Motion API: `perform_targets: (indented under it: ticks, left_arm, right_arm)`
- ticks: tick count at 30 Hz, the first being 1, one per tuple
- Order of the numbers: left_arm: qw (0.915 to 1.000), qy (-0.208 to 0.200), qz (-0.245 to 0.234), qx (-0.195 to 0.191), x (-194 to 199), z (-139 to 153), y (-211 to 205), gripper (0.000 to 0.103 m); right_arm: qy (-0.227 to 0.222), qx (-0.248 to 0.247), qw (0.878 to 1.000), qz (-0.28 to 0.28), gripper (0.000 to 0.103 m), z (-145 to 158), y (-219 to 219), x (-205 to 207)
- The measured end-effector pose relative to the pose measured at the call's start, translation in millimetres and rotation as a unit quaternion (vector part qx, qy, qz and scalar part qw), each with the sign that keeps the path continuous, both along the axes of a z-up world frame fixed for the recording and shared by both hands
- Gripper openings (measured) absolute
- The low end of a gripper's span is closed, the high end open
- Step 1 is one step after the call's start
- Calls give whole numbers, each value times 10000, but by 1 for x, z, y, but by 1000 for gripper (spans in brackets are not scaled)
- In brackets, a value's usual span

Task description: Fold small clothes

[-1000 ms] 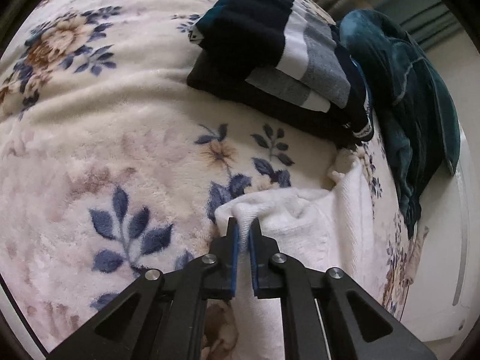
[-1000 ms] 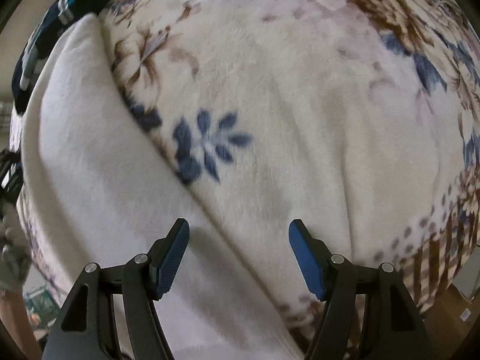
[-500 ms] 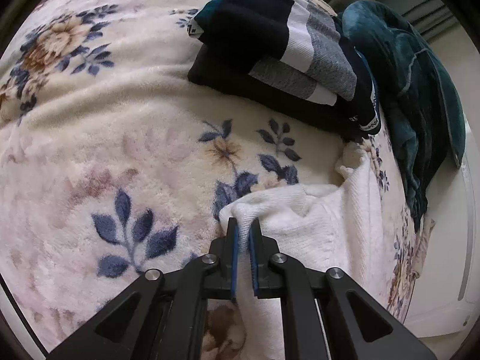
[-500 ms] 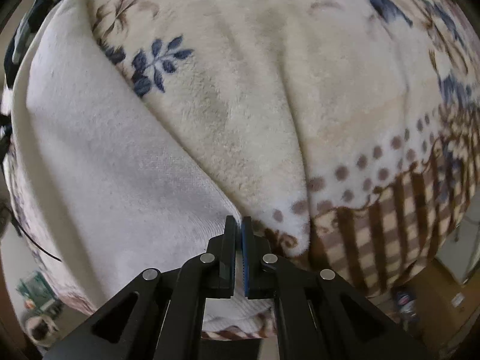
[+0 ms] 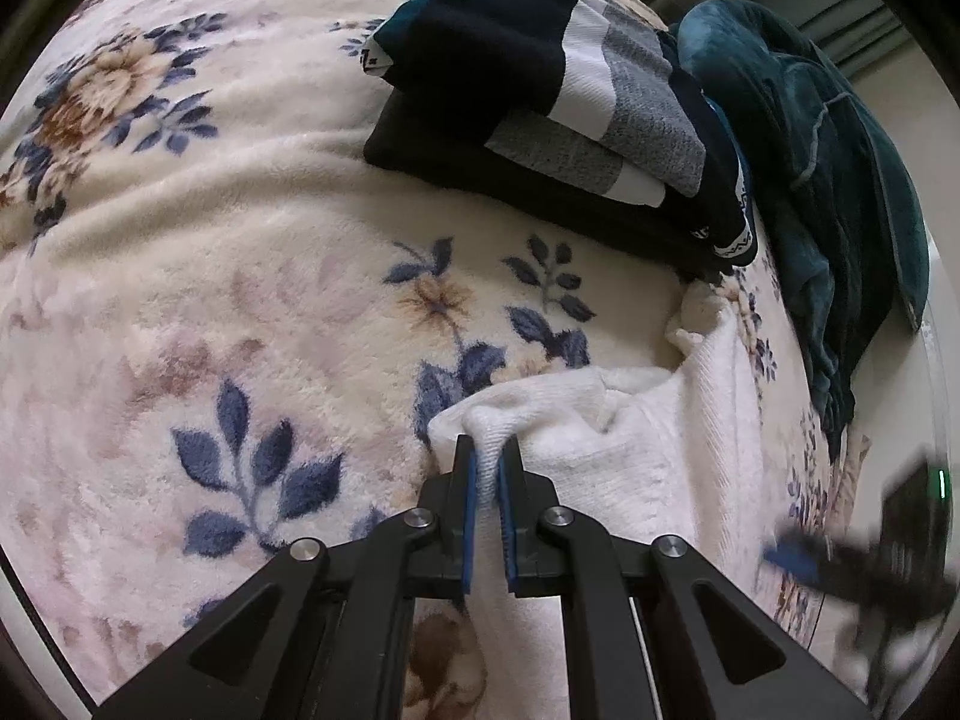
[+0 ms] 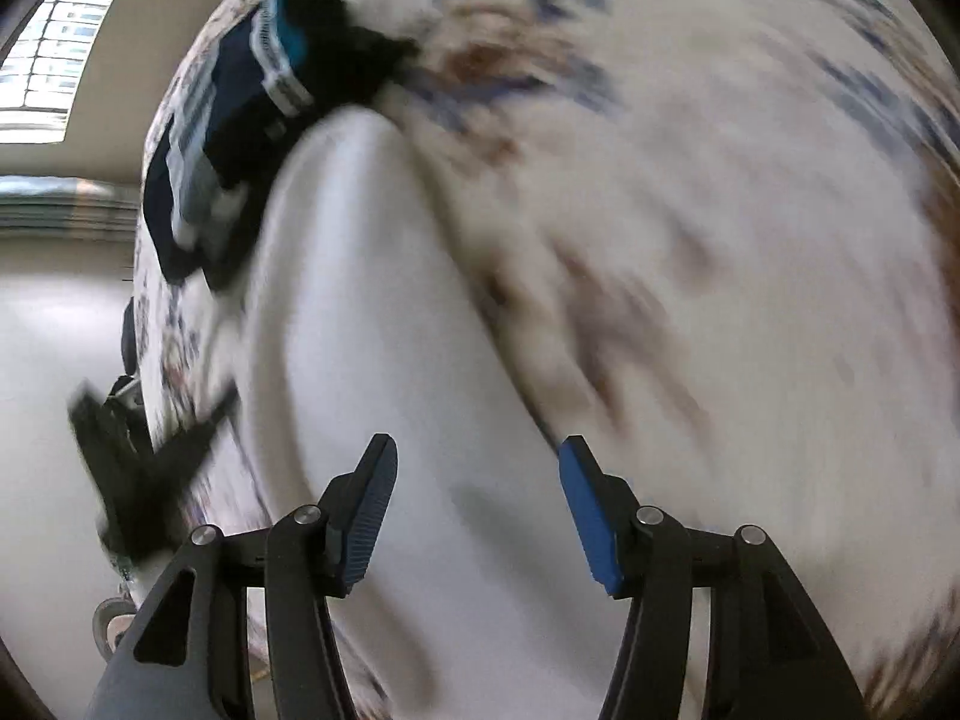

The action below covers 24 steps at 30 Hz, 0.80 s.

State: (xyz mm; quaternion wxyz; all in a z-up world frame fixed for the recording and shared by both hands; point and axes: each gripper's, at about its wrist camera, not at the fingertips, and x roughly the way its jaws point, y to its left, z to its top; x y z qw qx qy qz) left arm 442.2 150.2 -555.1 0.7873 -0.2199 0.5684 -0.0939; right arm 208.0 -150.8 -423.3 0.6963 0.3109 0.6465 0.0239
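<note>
Left wrist view: left hand-held gripper (image 5: 487,468) pinching white cloth (image 5: 624,456) near bed (image 5: 240,276) edge, beside folded dark stack (image 5: 540,96). Right hand-held gripper (image 6: 477,495) just opened, empty, over cloth. Mid-fold, probably; next, regrasp free corner.

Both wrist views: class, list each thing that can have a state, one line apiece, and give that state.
Left gripper: shut on a corner of the white cloth.
Right gripper: open, jaws just reopened, nothing gripped.
White cloth: partly folded, bunched at the pinched corner.
Dark striped clothes: folded, stacked.
Teal garment: crumpled, unfolded.
</note>
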Motion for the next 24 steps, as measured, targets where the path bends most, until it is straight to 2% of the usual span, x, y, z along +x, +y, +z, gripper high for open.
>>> perform_targets:
  ticks: [3, 5, 7, 10, 12, 14, 16, 17, 18, 19, 20, 21, 22, 24]
  left_arm:
    - [10000, 4, 49, 4, 1, 1, -1, 5]
    - [9999, 27, 97, -12, 0, 0, 0, 5]
    - [9999, 69, 140, -25, -1, -2, 1, 5]
    - [9995, 192, 235, -80, 0, -8, 3, 5]
    - [9994, 231, 232, -72, 2, -9, 1, 5]
    - [9996, 214, 164, -7, 4, -6, -4, 5]
    - [9996, 233, 123, -114, 5, -1, -3, 9]
    - [9993, 271, 96, -258, 3, 4, 0, 9]
    - [9989, 271, 74, -375, 1, 8, 3, 15]
    - [9988, 218, 72, -437, -7, 18, 6, 24]
    - [9987, 143, 62, -477, -18, 30, 10, 28]
    - [9984, 84, 21, -562, -30, 42, 13, 39]
    - [9981, 56, -5, -616, -41, 51, 14, 51]
    - [9977, 59, -62, -671, -75, 70, 17, 53]
  right_arm:
    - [-12, 40, 9997, 243, 57, -25, 22, 62]
    - [-75, -269, 9988, 394, 8, -55, 20, 86]
    - [-116, -446, 9983, 366, 7, -76, 9, 99]
    - [-104, -796, 9964, 263, 6, -73, -6, 95]
    - [48, -942, 9954, 142, 6, -91, -22, 102]
    - [243, -904, 9956, 71, 6, -107, -38, 105]
    - [428, -484, 9978, 151, 7, -119, -36, 110]
    - [485, -295, 9982, 180, 14, -119, -35, 113]
    - [484, -189, 9984, 222, 19, -114, -35, 113]
    - [433, -56, 9987, 263, 30, -107, -36, 111]
    - [365, 93, 9988, 318, 48, -99, -35, 107]
    - [300, 238, 9985, 391, 55, -86, -36, 98]
    - [275, 325, 9981, 446, 57, -75, -38, 87]
    - [357, 523, 9961, 607, 57, -52, -39, 54]
